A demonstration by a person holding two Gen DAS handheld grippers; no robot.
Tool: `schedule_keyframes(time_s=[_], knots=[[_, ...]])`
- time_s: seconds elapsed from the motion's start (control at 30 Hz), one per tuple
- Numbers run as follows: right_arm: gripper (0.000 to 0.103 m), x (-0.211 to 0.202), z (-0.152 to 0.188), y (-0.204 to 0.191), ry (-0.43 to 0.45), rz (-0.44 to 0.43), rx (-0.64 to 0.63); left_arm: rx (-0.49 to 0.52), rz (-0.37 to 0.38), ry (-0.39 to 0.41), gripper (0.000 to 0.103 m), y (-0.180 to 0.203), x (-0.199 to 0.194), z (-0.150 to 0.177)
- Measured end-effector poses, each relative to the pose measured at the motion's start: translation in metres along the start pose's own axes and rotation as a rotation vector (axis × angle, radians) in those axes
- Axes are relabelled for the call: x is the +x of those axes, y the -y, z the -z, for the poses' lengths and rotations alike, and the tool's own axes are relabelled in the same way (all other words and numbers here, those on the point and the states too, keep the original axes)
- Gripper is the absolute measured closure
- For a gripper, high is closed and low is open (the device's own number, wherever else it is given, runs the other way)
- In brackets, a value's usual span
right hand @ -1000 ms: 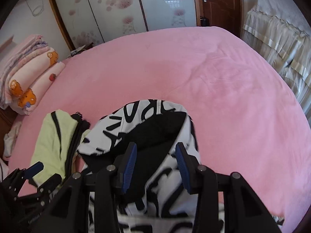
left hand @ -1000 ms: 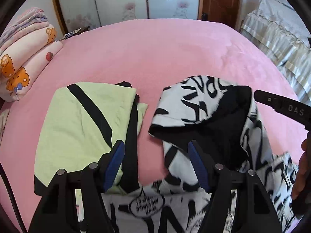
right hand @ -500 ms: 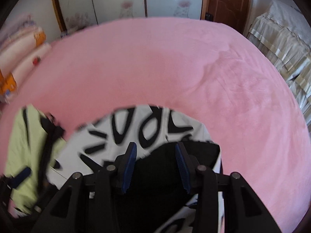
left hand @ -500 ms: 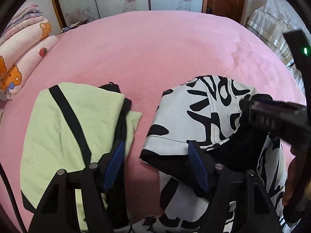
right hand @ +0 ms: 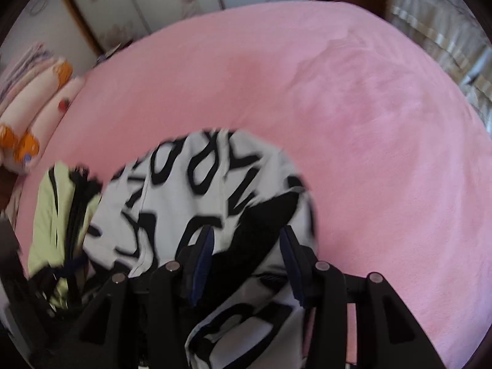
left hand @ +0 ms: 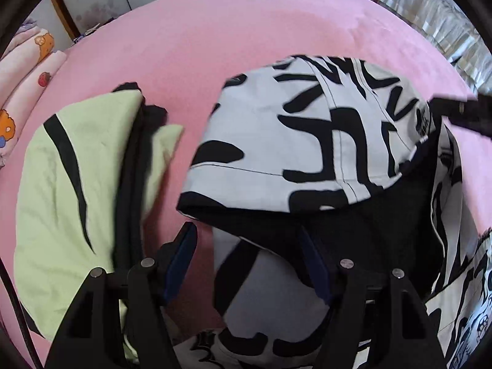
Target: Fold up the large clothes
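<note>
In the left wrist view, the left gripper (left hand: 247,258) hangs low over the near part of the black-and-white hoodie (left hand: 295,141), which lies on the pink bed cover (left hand: 233,30). Its blue pads stand apart and press on nothing; the dark rim of the hood lies between them, so the gripper is released. To the left of the hoodie, apart from it by a strip of pink cover, lies a folded light green garment (left hand: 61,190) with black stripes. At the far left edge there are rolled pink quilts (left hand: 24,70) with cartoon prints. A dark blurred part of the other tool enters from the right edge.

In the right wrist view, the right gripper (right hand: 247,264) is over the same hoodie (right hand: 190,190), above its black inner lining. Its jaws have just been opening, and the cloth lies between them without being pinched. The picture is blurred. The green garment (right hand: 46,215) shows at the left, and the bed cover (right hand: 353,107) fills the rest.
</note>
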State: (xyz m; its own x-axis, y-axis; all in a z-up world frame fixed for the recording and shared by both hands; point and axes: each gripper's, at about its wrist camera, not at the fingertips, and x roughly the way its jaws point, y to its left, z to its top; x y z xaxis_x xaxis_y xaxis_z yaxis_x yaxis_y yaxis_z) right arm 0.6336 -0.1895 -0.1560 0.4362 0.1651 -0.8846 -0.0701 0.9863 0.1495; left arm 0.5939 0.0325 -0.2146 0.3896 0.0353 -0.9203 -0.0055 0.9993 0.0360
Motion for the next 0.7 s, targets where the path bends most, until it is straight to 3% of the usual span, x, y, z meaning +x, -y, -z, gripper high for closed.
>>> schedule_keyframes(time_s=[0.07, 0.23, 0.37, 0.4, 0.43, 0.47, 0.53, 0.7], knots=[[0.041, 0.004, -0.006, 0.012, -0.011, 0.017, 0.027, -0.001, 0.008, 0.007, 0.037, 0.003, 0.003, 0.005], [0.04, 0.038, -0.009, 0.034, -0.091, -0.036, 0.148, -0.063, 0.059, 0.011, 0.037, -0.004, 0.007, 0.014], [0.04, 0.058, 0.002, 0.044, -0.104, -0.148, 0.275, -0.09, 0.078, 0.018, 0.035, -0.011, 0.008, 0.022], [0.047, 0.058, 0.004, 0.042, -0.087, -0.154, 0.268, -0.09, 0.078, 0.022, 0.035, -0.012, 0.008, 0.023], [0.062, 0.058, 0.007, 0.037, -0.073, -0.15, 0.236, -0.092, 0.078, 0.024, 0.035, -0.013, 0.008, 0.024], [0.095, 0.058, 0.008, 0.031, -0.075, -0.152, 0.2, -0.095, 0.078, 0.024, 0.035, -0.014, 0.008, 0.025], [0.096, 0.044, 0.009, 0.018, -0.022, -0.13, 0.108, -0.104, 0.079, 0.018, 0.035, -0.015, 0.007, 0.027], [0.097, -0.03, 0.026, -0.019, 0.178, -0.223, -0.171, -0.139, 0.108, -0.007, 0.035, -0.018, -0.006, 0.037]])
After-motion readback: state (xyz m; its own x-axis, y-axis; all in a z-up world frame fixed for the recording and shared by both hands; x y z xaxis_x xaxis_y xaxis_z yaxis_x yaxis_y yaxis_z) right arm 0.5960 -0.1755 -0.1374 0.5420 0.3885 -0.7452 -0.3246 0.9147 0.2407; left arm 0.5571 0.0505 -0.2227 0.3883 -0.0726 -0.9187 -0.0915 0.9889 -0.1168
